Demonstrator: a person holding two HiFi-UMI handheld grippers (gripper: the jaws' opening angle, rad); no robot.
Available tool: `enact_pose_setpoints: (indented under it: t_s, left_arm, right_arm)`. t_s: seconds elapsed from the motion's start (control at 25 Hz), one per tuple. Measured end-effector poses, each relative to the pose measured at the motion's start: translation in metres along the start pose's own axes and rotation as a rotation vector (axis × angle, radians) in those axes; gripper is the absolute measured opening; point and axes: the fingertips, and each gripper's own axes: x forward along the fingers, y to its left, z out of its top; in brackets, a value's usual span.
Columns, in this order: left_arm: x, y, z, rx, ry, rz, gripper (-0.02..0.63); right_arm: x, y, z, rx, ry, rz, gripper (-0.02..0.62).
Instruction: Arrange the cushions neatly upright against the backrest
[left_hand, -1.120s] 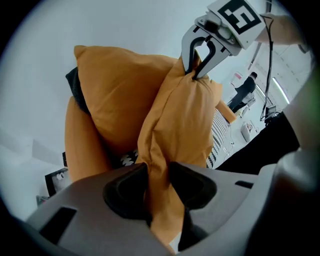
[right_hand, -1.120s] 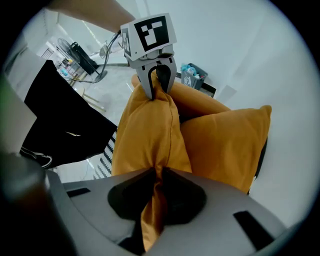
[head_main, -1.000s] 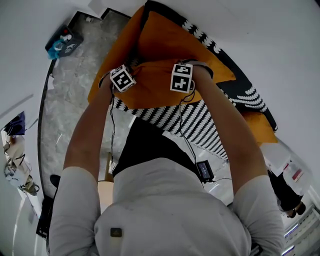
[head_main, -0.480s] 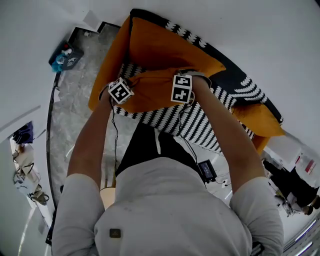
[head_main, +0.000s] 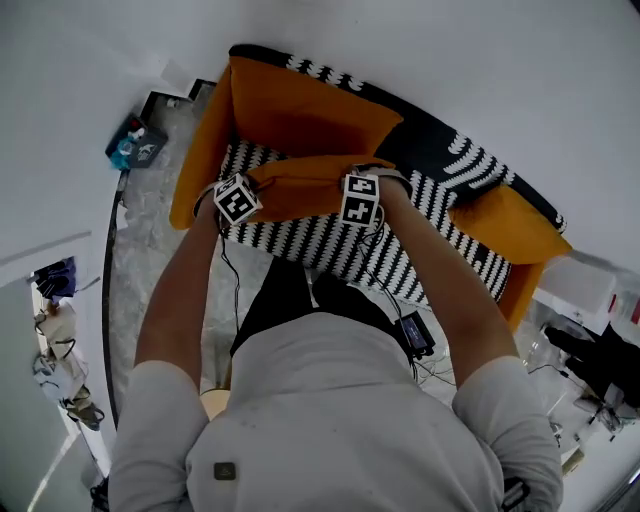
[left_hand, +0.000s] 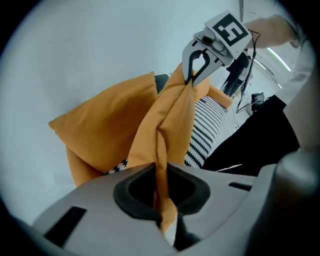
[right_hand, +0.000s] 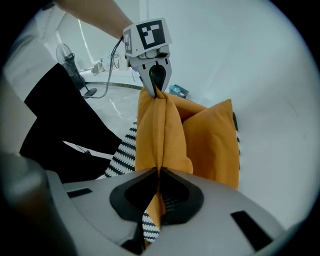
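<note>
Over the left half of the sofa's (head_main: 400, 262) striped seat, the held cushion (head_main: 300, 188), orange, hangs by its top edge. A second orange cushion (head_main: 310, 115) stands against the backrest directly behind it; a third cushion (head_main: 505, 225) lies at the sofa's right end. Left gripper (left_hand: 161, 200): fingers have just been closing, now pinching the held cushion's fabric. Right gripper (right_hand: 157, 197): fingers clamped on the same edge
</note>
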Motion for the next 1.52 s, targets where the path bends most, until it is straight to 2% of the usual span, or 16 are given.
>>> enact_pose_setpoints:
  t_s: [0.24, 0.36, 0.6, 0.84, 1.04, 1.32, 1.52]
  left_arm:
    - [-0.04, -0.052, 0.05, 0.107, 0.015, 0.075, 0.037]
    - [-0.052, -0.075, 0.082, 0.164, 0.032, 0.088, 0.037]
    - [-0.058, -0.125, 0.141, 0.26, 0.063, 0.06, 0.038]
    - [-0.049, -0.165, 0.191, 0.349, 0.05, 0.006, 0.038]
    - [-0.033, -0.179, 0.223, 0.43, 0.04, -0.032, 0.038]
    - [-0.016, -0.183, 0.264, 0.509, 0.021, -0.089, 0.038]
    - [-0.007, -0.181, 0.293, 0.552, 0.015, -0.099, 0.038]
  right_arm:
    - [-0.053, 0.044, -0.043, 0.079, -0.059, -0.09, 0.034]
    - [-0.077, 0.058, -0.07, 0.114, -0.077, -0.129, 0.034]
    - [-0.116, 0.093, -0.129, 0.205, -0.081, -0.174, 0.034]
    - [-0.139, 0.115, -0.185, 0.311, -0.071, -0.194, 0.034]
    - [-0.143, 0.122, -0.22, 0.388, -0.031, -0.208, 0.034]
    - [-0.15, 0.126, -0.255, 0.502, 0.024, -0.229, 0.034]
    - [-0.154, 0.124, -0.275, 0.553, 0.047, -0.247, 0.034]
